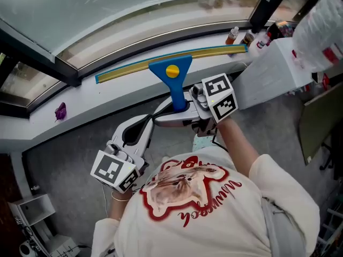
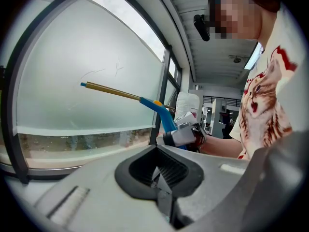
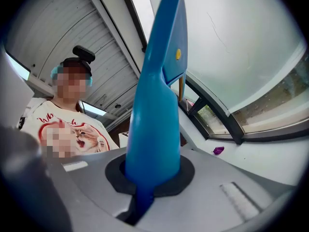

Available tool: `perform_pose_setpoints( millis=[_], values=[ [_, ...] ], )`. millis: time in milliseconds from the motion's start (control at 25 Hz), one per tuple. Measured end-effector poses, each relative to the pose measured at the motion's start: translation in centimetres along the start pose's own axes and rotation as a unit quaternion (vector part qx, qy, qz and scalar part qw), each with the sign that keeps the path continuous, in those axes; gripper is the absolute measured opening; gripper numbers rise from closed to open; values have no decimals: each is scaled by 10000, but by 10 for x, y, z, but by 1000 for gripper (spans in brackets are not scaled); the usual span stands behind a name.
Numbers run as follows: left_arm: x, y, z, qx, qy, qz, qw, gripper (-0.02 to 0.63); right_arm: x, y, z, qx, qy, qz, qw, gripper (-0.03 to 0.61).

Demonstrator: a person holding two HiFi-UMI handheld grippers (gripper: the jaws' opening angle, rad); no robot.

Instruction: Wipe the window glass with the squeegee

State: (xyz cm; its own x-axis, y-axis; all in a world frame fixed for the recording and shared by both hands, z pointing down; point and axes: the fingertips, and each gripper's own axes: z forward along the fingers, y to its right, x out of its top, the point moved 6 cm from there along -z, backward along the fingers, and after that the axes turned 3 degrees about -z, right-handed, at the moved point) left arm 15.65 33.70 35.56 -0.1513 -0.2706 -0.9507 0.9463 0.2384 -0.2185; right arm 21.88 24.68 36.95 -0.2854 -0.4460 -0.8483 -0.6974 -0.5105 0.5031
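The squeegee point(image 1: 172, 78) has a blue handle point(image 3: 157, 115) and a long yellow blade point(image 2: 111, 92) that lies against the frosted window glass point(image 2: 72, 71). My right gripper point(image 1: 183, 111) is shut on the lower end of the handle, which rises from between its dark pads point(image 3: 150, 178) in the right gripper view. My left gripper point(image 1: 153, 119) hangs lower and to the left, apart from the squeegee. Its jaws point(image 2: 159, 175) meet with nothing between them, and its own view shows the right gripper point(image 2: 183, 134) ahead, holding the handle.
A white sill point(image 1: 107, 98) runs below the glass, with a small purple thing point(image 1: 60, 111) on it at the left. Small bottles point(image 1: 233, 35) stand at its right end. A white plastic-wrapped bundle point(image 1: 321, 31) and a white ledge point(image 1: 273, 68) are at the right.
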Motion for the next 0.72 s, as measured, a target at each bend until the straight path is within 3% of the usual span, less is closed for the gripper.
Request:
perform_pose_setpoints(
  millis=[360,560,720],
  values=[
    [62,9,182,-191,326,-115,9992,5,91,44,-165,-94,-68,-89,9999,23],
    [81,10,249,-318,244,-225,9989,5,109,62,-227,-70,-23,94,9999,21],
    [96,-9,275,-461,391,-200,9980,5,111,82,-239,-44,-167,18,9998,21]
  ],
)
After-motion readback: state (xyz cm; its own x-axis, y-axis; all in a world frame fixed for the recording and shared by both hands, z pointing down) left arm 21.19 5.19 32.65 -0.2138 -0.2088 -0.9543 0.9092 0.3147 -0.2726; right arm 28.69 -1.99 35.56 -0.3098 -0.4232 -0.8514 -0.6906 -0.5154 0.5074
